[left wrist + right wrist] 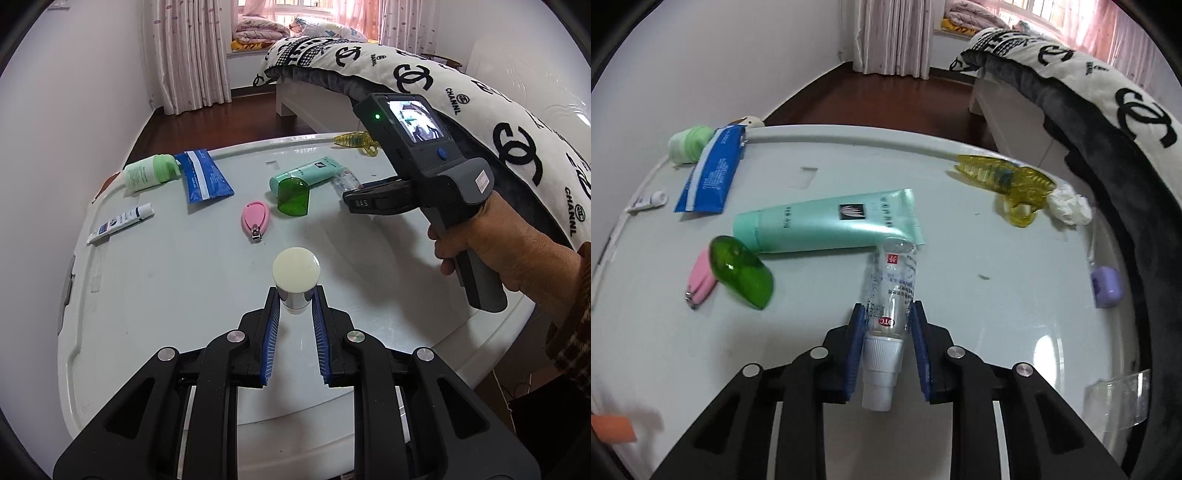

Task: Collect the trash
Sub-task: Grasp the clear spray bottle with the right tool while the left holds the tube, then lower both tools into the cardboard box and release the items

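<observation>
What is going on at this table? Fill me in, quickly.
A person is collecting trash off a white table with two handheld grippers. The left gripper is closed on a silver container with a cream lid. The right gripper grips a clear plastic bottle near its white cap. Tubes, a blue packet and a green cap remain.

Three squeeze tubes: teal plastic [827, 225], green-capped white [149, 172], small white [120, 223]. One blue foil sachet [709, 177]. Two clear bottles.
</observation>
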`<action>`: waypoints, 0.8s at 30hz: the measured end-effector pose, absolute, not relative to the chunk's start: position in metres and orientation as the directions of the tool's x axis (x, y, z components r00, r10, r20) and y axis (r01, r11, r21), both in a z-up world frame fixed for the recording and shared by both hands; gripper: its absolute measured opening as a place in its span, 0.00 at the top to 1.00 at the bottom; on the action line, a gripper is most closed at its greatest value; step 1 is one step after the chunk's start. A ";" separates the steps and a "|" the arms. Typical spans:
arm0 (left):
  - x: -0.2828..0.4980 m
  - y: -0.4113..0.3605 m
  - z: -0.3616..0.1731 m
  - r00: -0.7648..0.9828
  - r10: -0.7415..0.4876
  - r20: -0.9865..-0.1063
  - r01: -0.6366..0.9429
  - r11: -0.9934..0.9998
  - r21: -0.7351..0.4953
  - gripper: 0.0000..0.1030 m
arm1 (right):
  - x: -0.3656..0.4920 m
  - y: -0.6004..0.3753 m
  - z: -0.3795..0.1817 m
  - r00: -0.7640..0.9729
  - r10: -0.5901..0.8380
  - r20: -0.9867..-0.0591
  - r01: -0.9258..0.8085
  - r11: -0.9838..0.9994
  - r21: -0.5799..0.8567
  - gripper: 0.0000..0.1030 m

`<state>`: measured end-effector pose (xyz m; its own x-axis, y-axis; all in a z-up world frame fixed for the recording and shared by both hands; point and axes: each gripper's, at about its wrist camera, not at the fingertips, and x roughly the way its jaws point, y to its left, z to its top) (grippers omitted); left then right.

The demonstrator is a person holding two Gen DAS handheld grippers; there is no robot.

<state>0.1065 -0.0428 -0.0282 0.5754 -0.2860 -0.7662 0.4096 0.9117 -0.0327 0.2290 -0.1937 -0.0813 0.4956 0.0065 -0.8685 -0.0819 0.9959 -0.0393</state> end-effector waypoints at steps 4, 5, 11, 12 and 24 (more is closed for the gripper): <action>0.107 -0.042 -0.029 0.573 -0.285 -0.769 0.410 0.912 -0.033 0.83 | 0.219 -0.190 -0.076 0.519 0.034 -0.854 -0.121 0.992 -0.034 0.76; 0.107 -0.042 -0.029 0.571 -0.284 -0.771 0.409 0.912 -0.033 0.83 | 0.216 -0.189 -0.074 0.527 0.042 -0.849 -0.128 0.991 -0.030 0.76; 0.107 -0.040 -0.029 0.576 -0.272 -0.771 0.400 0.916 -0.023 0.83 | 0.184 -0.192 -0.053 0.560 0.106 -0.822 -0.149 0.988 0.026 0.76; 0.106 -0.040 -0.029 0.579 -0.266 -0.771 0.397 0.918 -0.019 0.83 | 0.178 -0.192 -0.049 0.565 0.112 -0.817 -0.152 0.988 0.031 0.76; 0.074 -0.020 -0.022 0.618 -0.195 -0.762 0.356 0.933 0.049 0.83 | -0.015 -0.165 -0.025 0.512 0.255 -0.820 -0.253 0.957 0.139 0.76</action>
